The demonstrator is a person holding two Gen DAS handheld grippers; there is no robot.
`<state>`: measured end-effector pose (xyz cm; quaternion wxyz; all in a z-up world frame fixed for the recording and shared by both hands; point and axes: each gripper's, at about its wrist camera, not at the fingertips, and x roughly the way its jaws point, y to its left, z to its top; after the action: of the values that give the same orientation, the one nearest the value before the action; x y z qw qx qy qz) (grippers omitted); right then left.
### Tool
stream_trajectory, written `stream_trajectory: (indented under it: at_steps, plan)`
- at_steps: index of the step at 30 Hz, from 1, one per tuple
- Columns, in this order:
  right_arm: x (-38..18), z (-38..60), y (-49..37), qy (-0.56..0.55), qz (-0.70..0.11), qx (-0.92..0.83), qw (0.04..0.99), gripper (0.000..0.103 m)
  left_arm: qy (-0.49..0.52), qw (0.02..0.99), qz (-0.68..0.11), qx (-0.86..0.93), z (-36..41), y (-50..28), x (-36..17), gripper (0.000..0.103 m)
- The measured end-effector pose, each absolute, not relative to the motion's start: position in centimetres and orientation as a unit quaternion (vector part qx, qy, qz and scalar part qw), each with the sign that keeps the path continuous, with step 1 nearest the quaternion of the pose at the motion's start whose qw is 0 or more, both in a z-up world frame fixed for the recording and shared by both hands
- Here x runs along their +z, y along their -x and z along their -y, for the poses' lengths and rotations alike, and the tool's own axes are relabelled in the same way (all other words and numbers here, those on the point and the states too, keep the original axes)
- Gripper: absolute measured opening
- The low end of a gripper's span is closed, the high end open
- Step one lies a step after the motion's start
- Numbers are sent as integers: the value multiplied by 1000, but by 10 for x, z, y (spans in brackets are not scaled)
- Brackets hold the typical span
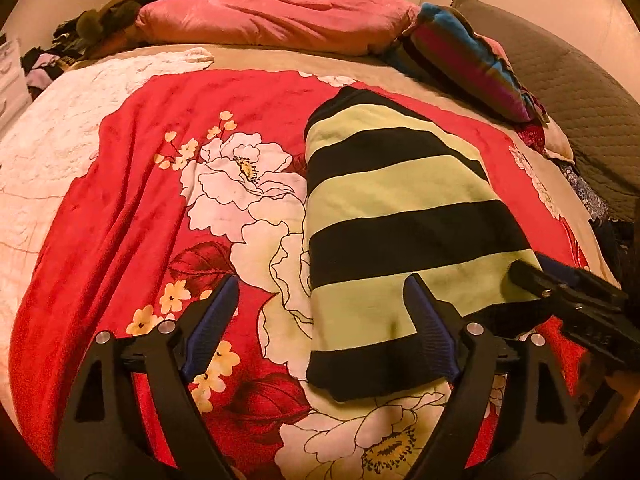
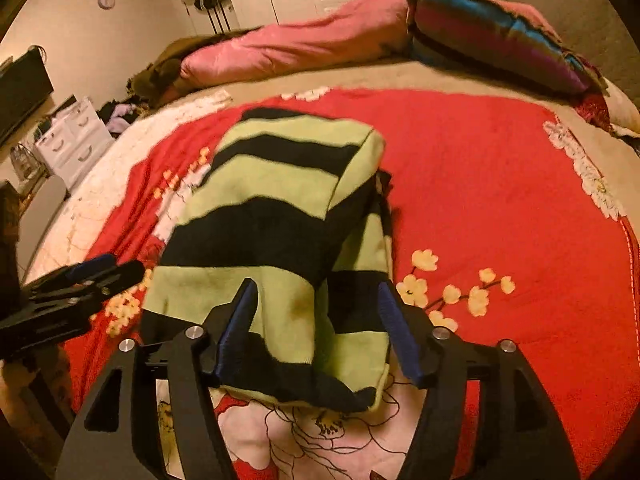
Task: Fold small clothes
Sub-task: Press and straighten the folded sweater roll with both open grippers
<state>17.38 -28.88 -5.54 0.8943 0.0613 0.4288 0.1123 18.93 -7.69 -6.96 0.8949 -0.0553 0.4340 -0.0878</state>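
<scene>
**Ana:** On the red floral blanket (image 1: 120, 208) lies the striped top (image 1: 392, 216), already doubled into a long strip, its near hem toward us.

**Ben:** And the tongs?

**Ana:** Both wide, gripping nothing. The left gripper (image 1: 320, 312) hangs over the top's near left edge, one finger above blanket, one above a pale stripe. The right gripper (image 2: 316, 312) straddles the near end, cloth showing between its fingers.

**Ben:** Touching the cloth?

**Ana:** I can't tell from these views. The right view is blurred too.

**Ben:** What could go wrong?

**Ana:** I'd say the plush blanket. If a finger digs low, it may pinch blanket along with the hem and drag both. Also, the right side shows layers stepped unevenly (image 2: 380, 208); grabbing only the top layer would likely peel the fold open.

**Ben:** And the two grippers?

**Ana:** They're near each other at that end; uneven lifting could skew the next fold.
</scene>
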Motion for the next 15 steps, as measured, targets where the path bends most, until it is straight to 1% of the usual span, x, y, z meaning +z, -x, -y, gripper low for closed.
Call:
stream_trajectory:
  at_steps: [4,6,8,9,11,15]
  plan:
    - [-46,294,-169,-66,-416,108,901,70,53,896,-433,-85,77,-189,-68,82]
    - [-42,296,-166,-70,-410,107,903,77,52,896,-433,-82,78,-189,-67,85]
    - [-36,298,-164,-74,-402,105,907,79,52,897,-432,-80,78,-189,-66,88]
    - [-33,299,-163,-73,-398,105,908,85,51,897,-432,-79,78,-189,-66,89]
    - [-30,300,-162,-74,-395,100,910,91,50,898,-431,-76,78,-188,-64,93]
    - [-23,306,-161,-87,-388,89,913,97,46,900,-429,-68,78,-188,-61,93]
